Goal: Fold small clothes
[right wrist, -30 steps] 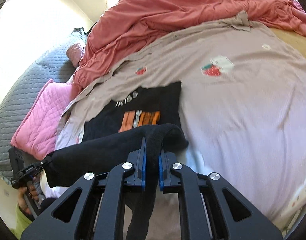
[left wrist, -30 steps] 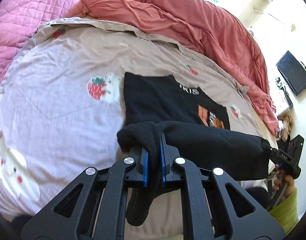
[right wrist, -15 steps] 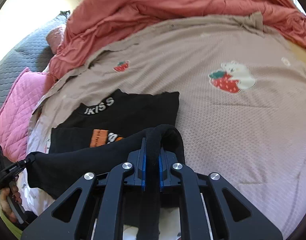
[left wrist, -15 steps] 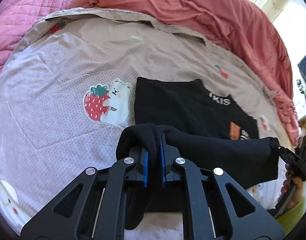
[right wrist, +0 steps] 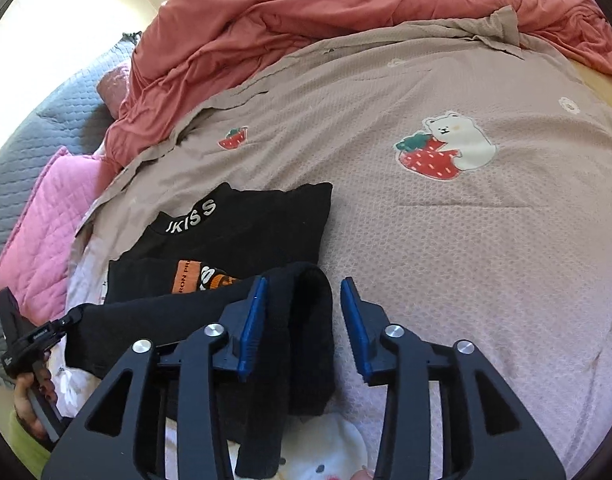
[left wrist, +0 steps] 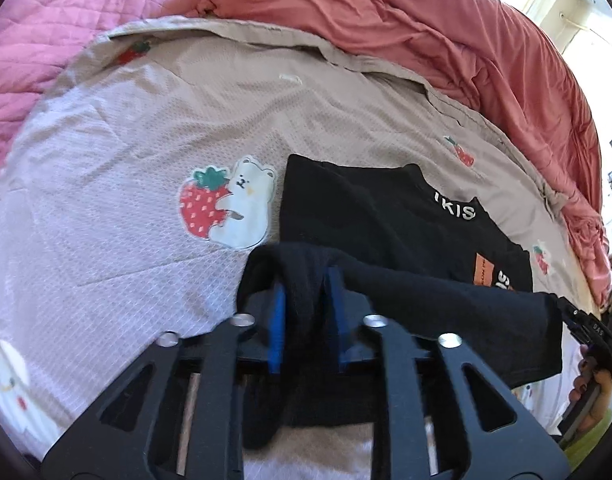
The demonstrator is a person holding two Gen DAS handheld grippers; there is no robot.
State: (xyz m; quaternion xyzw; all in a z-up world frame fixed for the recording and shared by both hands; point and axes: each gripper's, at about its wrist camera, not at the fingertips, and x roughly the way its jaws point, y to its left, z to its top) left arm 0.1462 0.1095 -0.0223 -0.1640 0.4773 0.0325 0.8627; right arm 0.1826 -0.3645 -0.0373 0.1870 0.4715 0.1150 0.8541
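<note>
A black T-shirt point(left wrist: 365, 220) point(right wrist: 246, 232) with white collar lettering and an orange print lies flat on the bed. Its lower part is folded up over it as a black band point(left wrist: 445, 304) point(right wrist: 154, 320) strung between both grippers. My left gripper point(left wrist: 304, 304) has its jaws opening, and bunched fabric still fills the gap and drapes over the tips. My right gripper point(right wrist: 304, 284) has its jaws opening wider. There the fabric leans on the left pad point(right wrist: 252, 320) and stands clear of the right one. Each view shows the other gripper point(left wrist: 585, 324) point(right wrist: 34, 340) at the band's far end.
The beige bedsheet point(left wrist: 146, 140) point(right wrist: 465, 260) with strawberry-and-bear patches spreads around the shirt. A salmon duvet point(left wrist: 425, 32) point(right wrist: 306, 12) is heaped along the far side. A pink quilted blanket point(left wrist: 46, 40) point(right wrist: 38, 220) and a grey quilt point(right wrist: 26, 140) lie beyond.
Both grippers came down and forward, bringing the black band low over the shirt's print. Both pairs of jaws went from shut on the fabric to parted, the right pair wider.
</note>
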